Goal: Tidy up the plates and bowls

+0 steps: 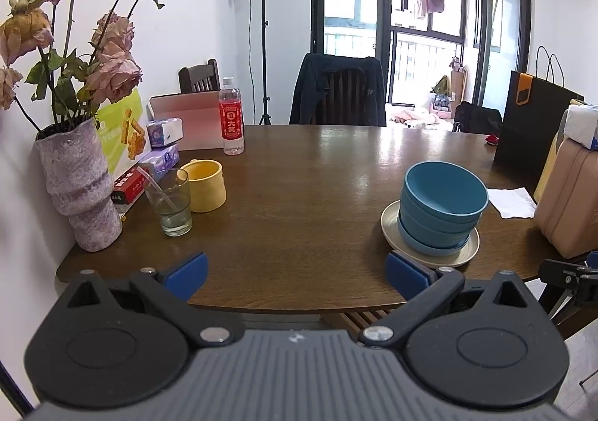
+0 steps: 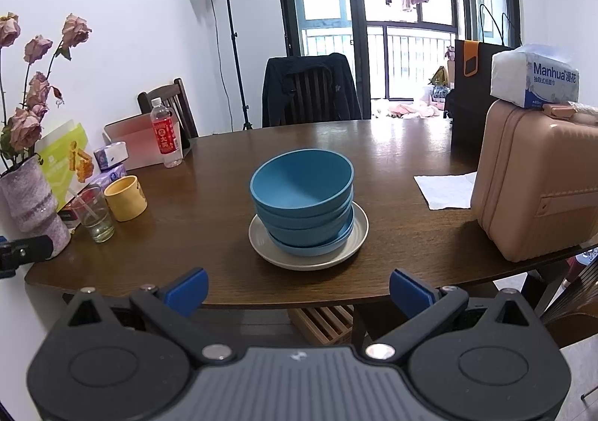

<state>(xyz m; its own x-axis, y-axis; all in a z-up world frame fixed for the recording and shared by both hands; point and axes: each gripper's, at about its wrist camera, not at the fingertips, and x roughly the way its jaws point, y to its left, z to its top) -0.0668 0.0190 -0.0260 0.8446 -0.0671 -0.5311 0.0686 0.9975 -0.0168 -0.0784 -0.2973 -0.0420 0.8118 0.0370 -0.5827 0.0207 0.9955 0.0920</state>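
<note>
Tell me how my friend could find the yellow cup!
Look at the brown wooden table, along its wall side by the vase of dried roses. The yellow cup stands beside a clear glass holding a straw; it is the only solid yellow thing there.

Blue bowls (image 1: 443, 208) sit stacked on a cream plate (image 1: 390, 226), just beyond the wide-spread left gripper (image 1: 297, 273).

blue bowls (image 2: 302, 193), cream plate (image 2: 355, 238), brown table (image 2: 209, 211)
</note>
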